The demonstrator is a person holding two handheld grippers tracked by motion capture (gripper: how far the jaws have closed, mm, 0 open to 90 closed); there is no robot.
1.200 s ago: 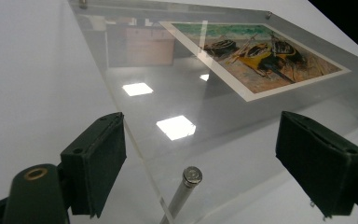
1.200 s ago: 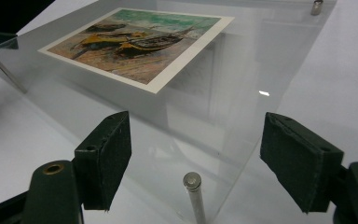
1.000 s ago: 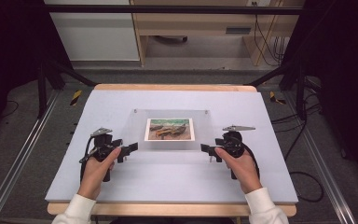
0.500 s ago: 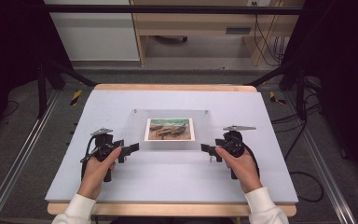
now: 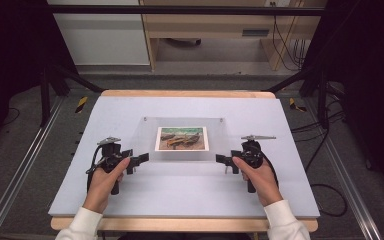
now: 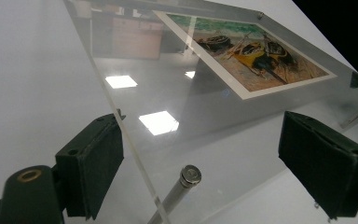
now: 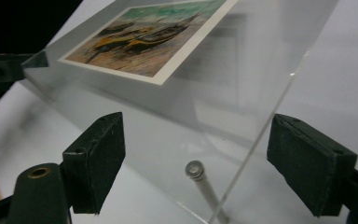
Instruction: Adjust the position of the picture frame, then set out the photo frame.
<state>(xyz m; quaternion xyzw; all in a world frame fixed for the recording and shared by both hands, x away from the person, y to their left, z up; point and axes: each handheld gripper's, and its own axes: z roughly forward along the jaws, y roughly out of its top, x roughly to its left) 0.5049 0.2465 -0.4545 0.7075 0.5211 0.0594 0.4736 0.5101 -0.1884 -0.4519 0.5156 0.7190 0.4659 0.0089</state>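
A clear acrylic panel (image 5: 145, 135) lies in the middle of the table, raised slightly on short metal pins (image 6: 189, 175). A picture of boats on a beach (image 5: 182, 138) sits inside it. My left gripper (image 5: 139, 159) is open at the panel's near left corner. In the left gripper view the panel's edge (image 6: 135, 154) runs between the wide-apart pads (image 6: 91, 168), which do not touch it. My right gripper (image 5: 221, 160) is open at the near right corner. There the panel's edge (image 7: 261, 140) and a pin (image 7: 196, 170) lie between its pads (image 7: 95, 163).
The panel rests on a pale mat (image 5: 180, 195) over a wooden table (image 5: 180, 223). Metal rails (image 5: 25, 165) run along both sides. Cables (image 5: 325, 190) lie on the floor at the right. A desk (image 5: 205, 30) stands beyond the far edge.
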